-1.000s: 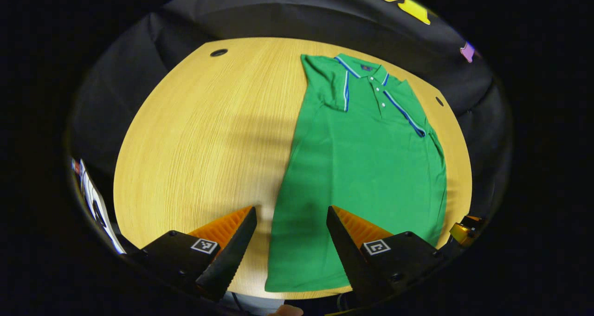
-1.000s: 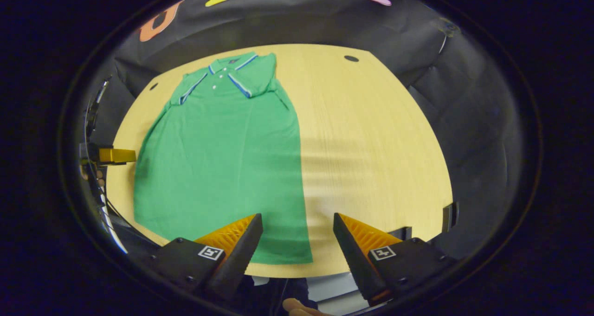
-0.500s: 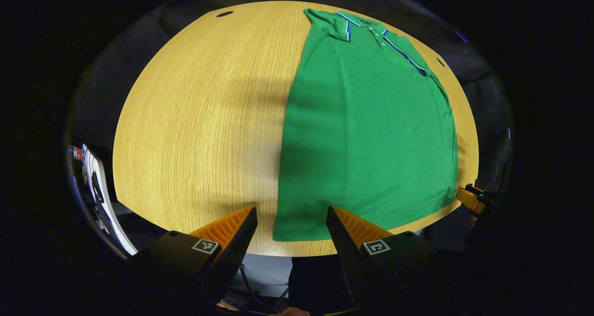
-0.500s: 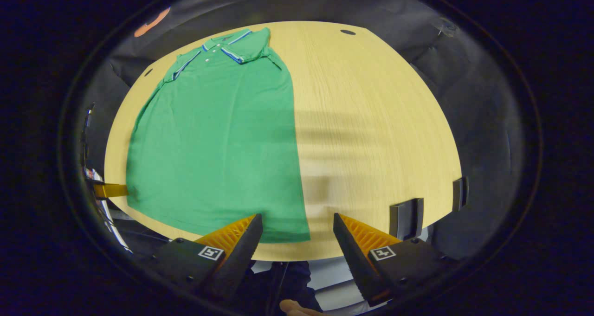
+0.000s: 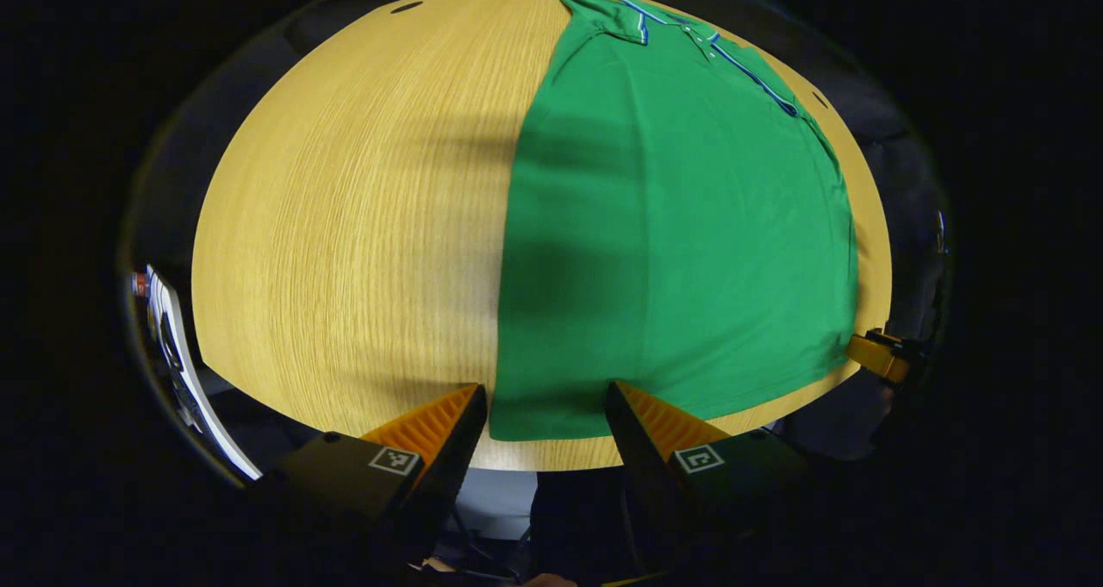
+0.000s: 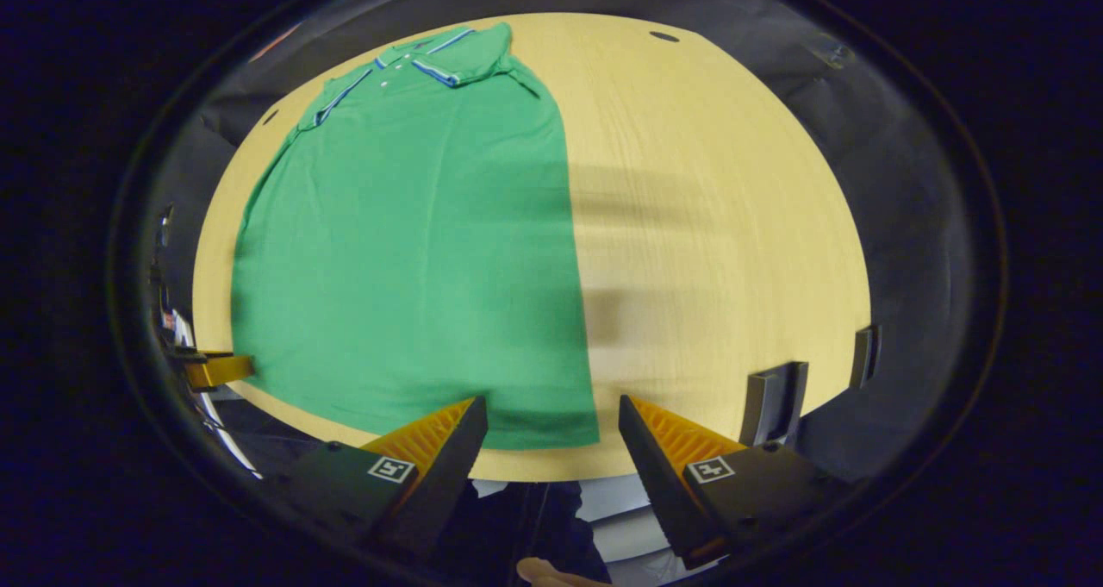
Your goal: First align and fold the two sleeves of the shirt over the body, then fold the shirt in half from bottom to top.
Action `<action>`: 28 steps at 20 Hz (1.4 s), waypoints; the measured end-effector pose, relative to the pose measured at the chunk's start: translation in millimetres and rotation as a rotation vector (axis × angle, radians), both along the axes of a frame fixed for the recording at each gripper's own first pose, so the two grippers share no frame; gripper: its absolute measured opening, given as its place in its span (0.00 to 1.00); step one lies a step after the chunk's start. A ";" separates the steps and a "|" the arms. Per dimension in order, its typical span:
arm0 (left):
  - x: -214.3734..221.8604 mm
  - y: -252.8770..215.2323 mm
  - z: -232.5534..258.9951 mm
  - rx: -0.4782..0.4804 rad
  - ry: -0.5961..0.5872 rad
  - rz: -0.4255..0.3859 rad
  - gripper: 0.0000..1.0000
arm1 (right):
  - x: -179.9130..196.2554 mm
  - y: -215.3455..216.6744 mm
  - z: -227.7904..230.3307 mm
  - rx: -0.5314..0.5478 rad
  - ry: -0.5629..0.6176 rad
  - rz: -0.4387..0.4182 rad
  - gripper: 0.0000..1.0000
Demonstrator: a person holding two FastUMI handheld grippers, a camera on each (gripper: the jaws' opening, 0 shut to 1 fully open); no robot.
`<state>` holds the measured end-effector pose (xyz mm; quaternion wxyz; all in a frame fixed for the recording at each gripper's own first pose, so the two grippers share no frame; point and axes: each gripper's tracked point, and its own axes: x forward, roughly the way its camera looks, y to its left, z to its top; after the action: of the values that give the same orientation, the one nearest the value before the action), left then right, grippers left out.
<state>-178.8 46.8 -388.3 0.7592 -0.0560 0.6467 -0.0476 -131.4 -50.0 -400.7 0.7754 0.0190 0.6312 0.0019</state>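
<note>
both cameras have tipped down and drawn back toward the near table edge since a second ago: the booth wall has slid out of the top of each view, and the shirt's hem now sits right between each pair of fingers instead of running beneath them.

the green polo shirt (image 5: 672, 225) lies flat on the wooden table (image 5: 345, 225), collar at 12 o'clock, hem at 6 o'clock, both sleeves already folded over the body. in the left gripper view the left gripper (image 5: 545, 415) has its fingers apart, unloaded, framing the shirt's left hem corner. in the right gripper view the right gripper (image 6: 551, 427) is likewise spread and empty, with the right hem corner (image 6: 577, 436) just inside its gap.

the step in hand looks like the bottom-to-top fold. to do it well, pinch both layers at each corner, close evenly, lift together, and carry toward 12 o'clock at matched pace so the hem lands square at the collar without dragging the sleeves loose.
</note>
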 end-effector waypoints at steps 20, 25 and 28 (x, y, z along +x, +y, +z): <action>-0.3 -5.2 -3.7 0.052 0.048 -0.019 0.90 | 2.3 -2.2 -17.9 -0.009 0.148 0.016 0.66; 2.9 -9.3 -3.8 0.042 0.050 -0.025 0.64 | 2.4 8.4 -18.1 -0.016 0.149 0.035 0.20; 5.9 -12.6 -1.9 0.023 0.044 -0.022 0.43 | 2.9 7.8 -17.9 0.005 0.145 0.044 0.17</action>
<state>-172.9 34.3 -390.2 0.7448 -0.0412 0.6643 -0.0475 -128.5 -42.2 -418.6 0.7273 0.0072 0.6861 0.0193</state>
